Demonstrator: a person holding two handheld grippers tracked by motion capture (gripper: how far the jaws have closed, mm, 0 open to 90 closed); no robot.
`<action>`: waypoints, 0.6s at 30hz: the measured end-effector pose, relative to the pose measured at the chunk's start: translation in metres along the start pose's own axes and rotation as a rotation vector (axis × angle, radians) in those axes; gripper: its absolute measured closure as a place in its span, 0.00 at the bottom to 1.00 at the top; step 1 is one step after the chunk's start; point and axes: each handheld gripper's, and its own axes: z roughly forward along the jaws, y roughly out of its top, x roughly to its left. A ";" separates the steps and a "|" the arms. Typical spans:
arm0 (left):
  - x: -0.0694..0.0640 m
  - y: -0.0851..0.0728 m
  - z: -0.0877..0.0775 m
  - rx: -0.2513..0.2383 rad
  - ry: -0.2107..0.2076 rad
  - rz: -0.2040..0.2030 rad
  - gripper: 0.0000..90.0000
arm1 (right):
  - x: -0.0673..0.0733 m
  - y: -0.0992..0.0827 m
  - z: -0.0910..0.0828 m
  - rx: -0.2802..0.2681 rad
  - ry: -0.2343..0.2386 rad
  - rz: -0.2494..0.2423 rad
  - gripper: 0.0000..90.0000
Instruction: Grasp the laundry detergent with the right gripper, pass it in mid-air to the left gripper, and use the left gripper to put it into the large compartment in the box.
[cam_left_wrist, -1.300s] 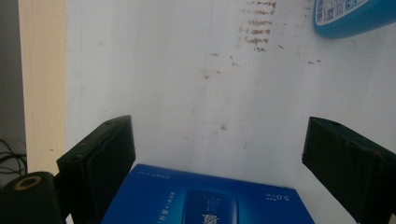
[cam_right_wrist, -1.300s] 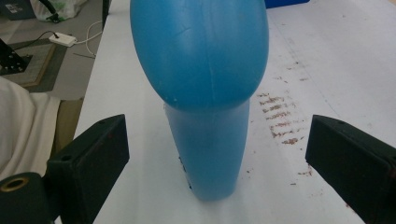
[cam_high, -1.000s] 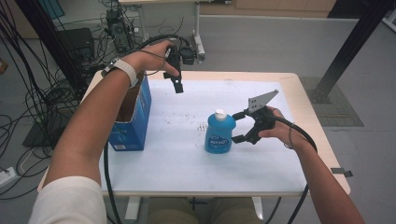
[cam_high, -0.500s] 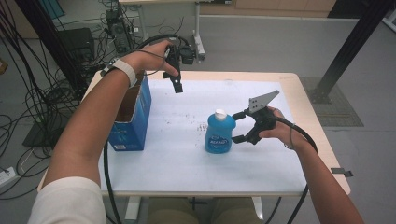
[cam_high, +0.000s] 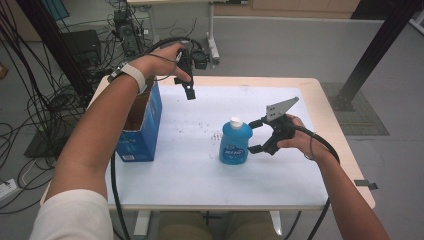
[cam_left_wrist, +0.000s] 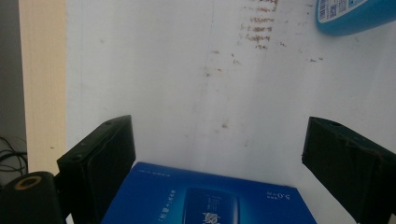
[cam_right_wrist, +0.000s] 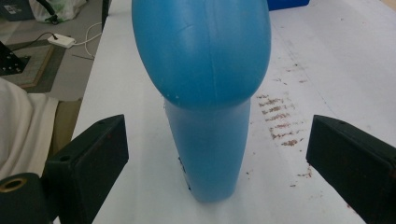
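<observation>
A blue plastic bottle (cam_high: 234, 143) with a white cap stands upright near the middle of the white table top (cam_high: 200, 175). My right gripper (cam_high: 256, 136) is level just right of it, open; in the right gripper view the bottle (cam_right_wrist: 210, 93) rises between the two wide-apart jaws of that gripper (cam_right_wrist: 217, 140), and neither pad touches it. My left gripper (cam_high: 189, 93) hangs raised over the table's far left, pointing down, open and holding nothing. Below the left gripper (cam_left_wrist: 217, 140) lies the top of a blue cardboard box (cam_left_wrist: 205, 200); the bottle (cam_left_wrist: 350, 16) shows in the upper right corner.
The blue box (cam_high: 142, 125) stands open-topped at the table's left edge. Brown smudges (cam_high: 216, 135) mark the white sheet left of the bottle. Cables and equipment (cam_high: 125, 30) crowd the floor beyond the far left; a black post (cam_high: 370, 55) rises at the right.
</observation>
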 end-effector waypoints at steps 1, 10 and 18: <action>0.000 0.000 0.000 -0.001 0.000 0.000 0.11 | 0.000 0.000 0.000 -0.001 -0.001 -0.002 0.06; 0.000 0.000 0.000 -0.002 -0.001 0.001 0.11 | 0.000 0.000 0.001 -0.003 -0.003 -0.001 0.06; 0.000 0.000 0.000 -0.003 0.000 0.000 0.11 | 0.000 0.000 0.000 -0.003 -0.005 -0.004 0.06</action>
